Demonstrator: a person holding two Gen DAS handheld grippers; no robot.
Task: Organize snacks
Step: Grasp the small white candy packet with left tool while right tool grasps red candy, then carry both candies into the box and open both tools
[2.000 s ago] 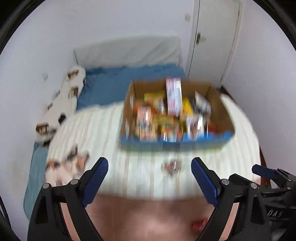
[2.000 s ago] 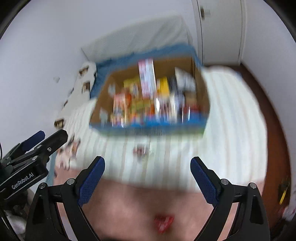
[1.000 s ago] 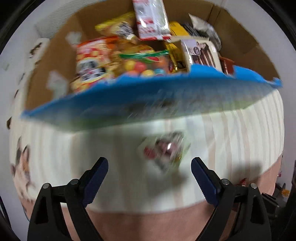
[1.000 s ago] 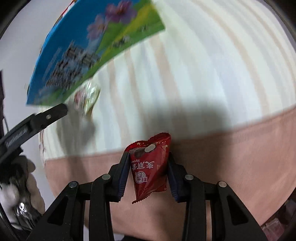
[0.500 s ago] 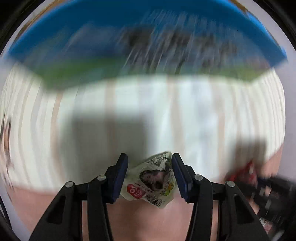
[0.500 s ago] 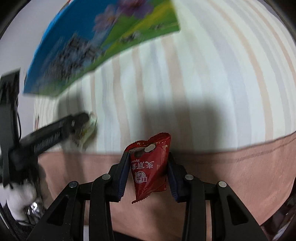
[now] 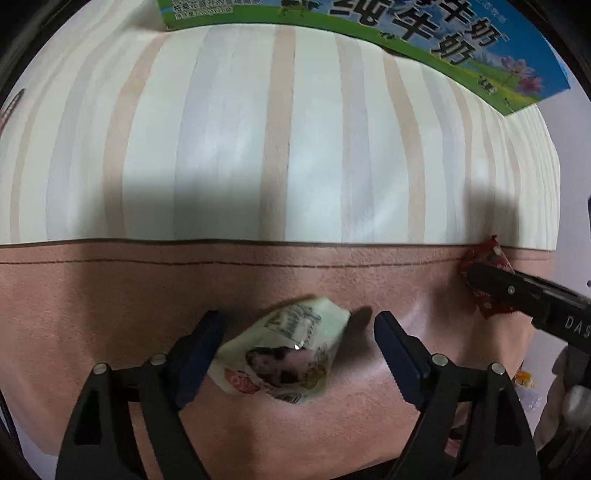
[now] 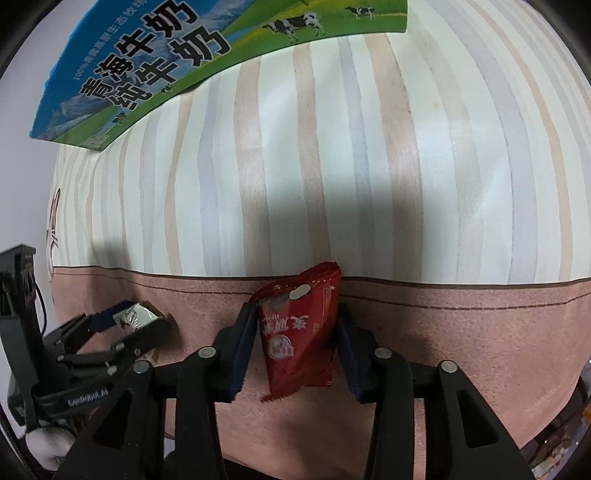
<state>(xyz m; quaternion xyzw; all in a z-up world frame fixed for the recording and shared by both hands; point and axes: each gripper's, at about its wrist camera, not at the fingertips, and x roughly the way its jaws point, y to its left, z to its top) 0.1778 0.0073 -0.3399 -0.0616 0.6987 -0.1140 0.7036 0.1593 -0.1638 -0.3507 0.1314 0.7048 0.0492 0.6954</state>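
Observation:
My left gripper [image 7: 295,339] stands open over the pink band of the bedcover. A white snack packet [image 7: 284,354] lies between its fingers, touching only the left pad. My right gripper [image 8: 295,339] has a red snack packet [image 8: 299,332] upright between its pads; a narrow gap shows on both sides, so the jaws look slightly parted. In the left wrist view the red packet [image 7: 487,280] and right finger show at the right edge. In the right wrist view the left gripper [image 8: 122,325] with the white packet [image 8: 138,315] shows at lower left.
A blue-and-green milk carton box [image 8: 184,59], the snack box, stands on the striped bedcover [image 7: 295,129] beyond both grippers; it also shows at the top of the left wrist view [image 7: 406,33]. The bed edge lies just below the pink band [image 8: 461,332].
Both grippers pulled back from the box toward the bed edge. The left jaws opened from around the white packet. The right jaws loosened a little around the red packet.

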